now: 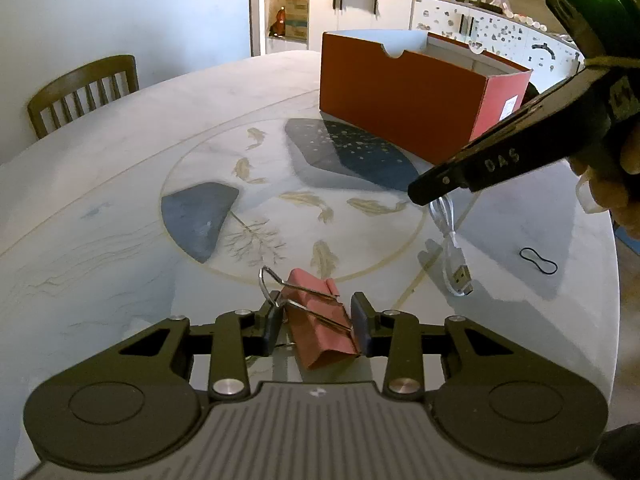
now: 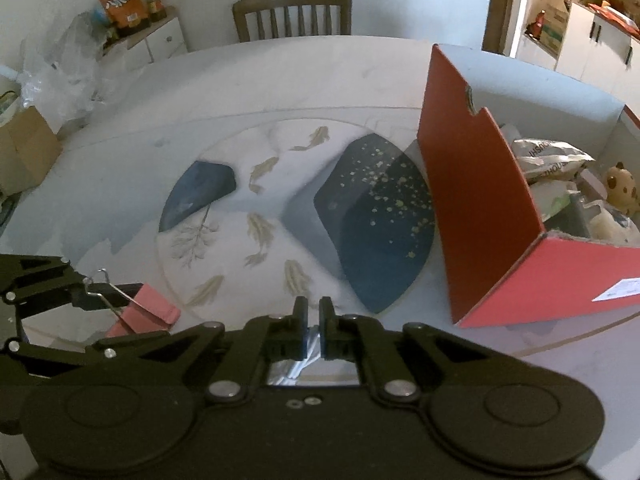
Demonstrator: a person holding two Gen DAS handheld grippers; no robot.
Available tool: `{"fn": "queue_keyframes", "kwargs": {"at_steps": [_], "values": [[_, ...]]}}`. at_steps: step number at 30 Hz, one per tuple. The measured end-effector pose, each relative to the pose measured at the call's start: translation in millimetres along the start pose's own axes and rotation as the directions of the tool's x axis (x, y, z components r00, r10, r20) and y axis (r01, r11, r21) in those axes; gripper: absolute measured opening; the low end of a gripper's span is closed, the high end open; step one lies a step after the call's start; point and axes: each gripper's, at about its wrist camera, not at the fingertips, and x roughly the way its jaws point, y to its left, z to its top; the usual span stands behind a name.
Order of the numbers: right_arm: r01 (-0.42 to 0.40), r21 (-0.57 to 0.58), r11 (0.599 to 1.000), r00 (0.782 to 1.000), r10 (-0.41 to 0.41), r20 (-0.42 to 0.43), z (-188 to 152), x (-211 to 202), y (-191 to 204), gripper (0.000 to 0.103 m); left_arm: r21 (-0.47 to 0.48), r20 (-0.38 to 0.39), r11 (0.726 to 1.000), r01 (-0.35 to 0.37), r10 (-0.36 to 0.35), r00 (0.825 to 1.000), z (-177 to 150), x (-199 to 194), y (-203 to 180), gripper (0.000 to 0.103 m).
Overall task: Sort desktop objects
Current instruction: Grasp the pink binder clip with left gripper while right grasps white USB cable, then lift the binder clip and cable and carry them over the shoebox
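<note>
Pink clip (image 1: 324, 320) sits between the left gripper (image 1: 319, 330) pads, low on the table (image 1: 120, 216), jaws narrow and pressing its sides. One pad looks to bear on the wire handles, not the body.

Risks:
- Handles can fold or slide under the pad, so the clip may twist or pop out on lift.
- Clip lies skewed in the jaws; grip is near one end, so it could swing.
- Cable (image 1: 452, 248) hangs from the right gripper (image 1: 418, 194) w/ its USB end on the table; a lift could drag it, or it may slip from closed tips.
- Both tools head for one box (image 1: 404, 108), so they may bump.

Views:
- Left cam shows the cable, the band (image 1: 538, 261) by the table edge and the pad contact on the clip.
- Right cam shows neither cable nor band clearly. Its fingers are nearly together; something pale glints below them, can't tell what. It does show the box interior, already holding bags and a plush toy (image 2: 620, 186).
</note>
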Motion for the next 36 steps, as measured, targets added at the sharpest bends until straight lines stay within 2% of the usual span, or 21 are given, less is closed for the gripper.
{"fn": "queue_keyframes", "kwargs": {"at_steps": [3,5,7,9,11,12,16,20,22,24,27,36], "values": [[0.017,-0.07,0.997,1.0,-0.017,-0.008,-2,4,6,0.005,0.003,-0.002,1.0,-0.003,0.003,1.0,1,1,-2,0.035],[0.013,-0.072,0.997,1.0,-0.014,-0.014,-4,7,6,0.006,0.004,-0.004,1.0,-0.003,0.003,1.0,2,2,-2,0.035],[0.019,-0.076,0.997,1.0,-0.02,-0.021,-5,7,6,0.014,0.004,-0.004,1.0,-0.003,0.003,1.0,2,2,-3,0.035],[0.025,-0.071,0.997,0.999,-0.027,-0.021,-7,2,6,0.041,0.002,-0.004,1.0,-0.003,0.003,1.0,2,2,-3,0.035],[0.015,-0.042,0.999,1.0,-0.016,-0.019,-12,-5,5,0.057,0.003,-0.003,1.0,-0.002,0.002,1.0,2,2,-4,0.035],[0.006,-0.033,0.999,1.0,-0.007,-0.019,-14,-7,5,0.058,0.003,-0.003,1.0,-0.002,0.002,1.0,2,2,-4,0.035],[0.013,-0.028,1.0,0.998,-0.014,-0.061,-24,-2,11,0.057,0.004,-0.003,1.0,-0.002,0.002,1.0,1,3,-5,0.035],[0.013,0.013,1.0,0.997,-0.012,-0.074,-31,2,12,0.052,0.004,-0.003,1.0,-0.003,0.003,1.0,2,3,-5,0.035],[0.027,-0.002,1.0,0.997,-0.027,-0.07,-31,2,15,0.044,0.003,-0.003,1.0,-0.003,0.003,1.0,2,2,-5,0.035],[0.026,0.0,1.0,0.997,-0.026,-0.068,-30,1,15,0.026,-0.007,-0.003,1.0,-0.004,0.004,1.0,2,3,-5,0.035],[0.021,-0.001,1.0,0.997,-0.021,-0.07,-30,0,13,0.011,-0.02,-0.005,1.0,-0.008,0.008,1.0,2,3,-7,0.034],[0.001,0.046,0.999,0.999,0.001,-0.046,-23,-11,4,0.01,-0.05,0.004,0.999,0.022,-0.021,1.0,16,-6,-9,0.029]]}}
